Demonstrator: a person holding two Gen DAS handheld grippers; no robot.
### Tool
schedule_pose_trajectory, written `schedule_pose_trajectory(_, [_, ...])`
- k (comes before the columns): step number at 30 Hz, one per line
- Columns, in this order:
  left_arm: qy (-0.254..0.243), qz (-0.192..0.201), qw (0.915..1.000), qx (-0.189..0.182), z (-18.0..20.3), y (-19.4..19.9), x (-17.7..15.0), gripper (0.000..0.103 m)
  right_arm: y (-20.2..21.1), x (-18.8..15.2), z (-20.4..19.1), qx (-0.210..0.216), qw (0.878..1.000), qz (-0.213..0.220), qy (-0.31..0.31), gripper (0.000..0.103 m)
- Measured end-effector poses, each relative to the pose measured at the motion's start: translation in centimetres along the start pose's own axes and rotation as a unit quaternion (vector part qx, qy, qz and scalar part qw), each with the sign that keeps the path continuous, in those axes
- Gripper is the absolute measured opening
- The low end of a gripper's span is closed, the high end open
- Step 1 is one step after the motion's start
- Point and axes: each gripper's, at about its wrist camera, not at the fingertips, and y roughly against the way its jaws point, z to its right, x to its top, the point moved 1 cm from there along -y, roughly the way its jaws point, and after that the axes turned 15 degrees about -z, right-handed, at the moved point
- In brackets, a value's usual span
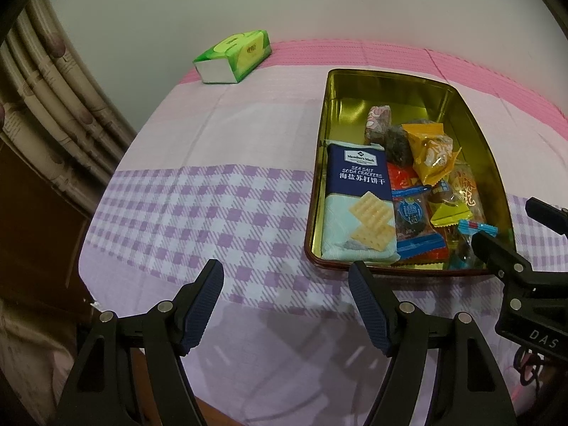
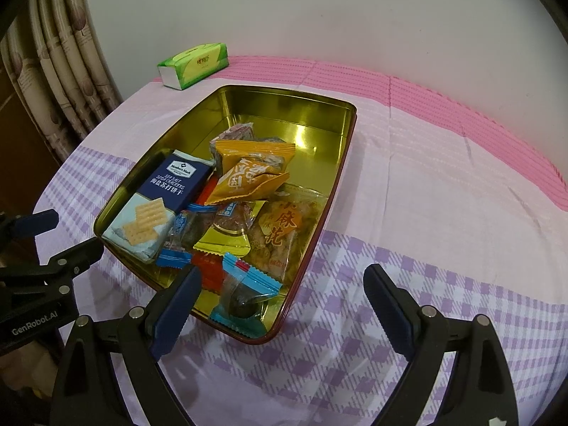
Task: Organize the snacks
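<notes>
1. Left gripper point(image 1: 285, 293): jaws wide, empty, over the checked cloth point(image 1: 198, 213) just left of the tin point(image 1: 321, 163).
2. Right gripper point(image 2: 282, 293): jaws wide, empty, at the tin's near corner, above a blue-wrapped candy point(image 2: 245, 293).
3. Snacks fill the tin's near half: cracker pack point(image 2: 159, 200), orange packet point(image 2: 248, 174).
4. Tissue pack point(image 1: 234, 56) lies well apart.

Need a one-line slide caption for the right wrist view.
Open right gripper poised over near end of gold tin filled with wrapped snacks, beside the soda cracker pack.
</notes>
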Motion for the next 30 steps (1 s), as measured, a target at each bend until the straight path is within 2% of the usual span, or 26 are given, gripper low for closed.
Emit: schedule_pose_trajectory(30, [-0.004, -0.001, 1.0000, 0.000, 0.08, 0.03, -0.06, 0.074, -0.56, -0.32, -0.72, 0.003, 1.000, -0.008, -0.004, 0.091])
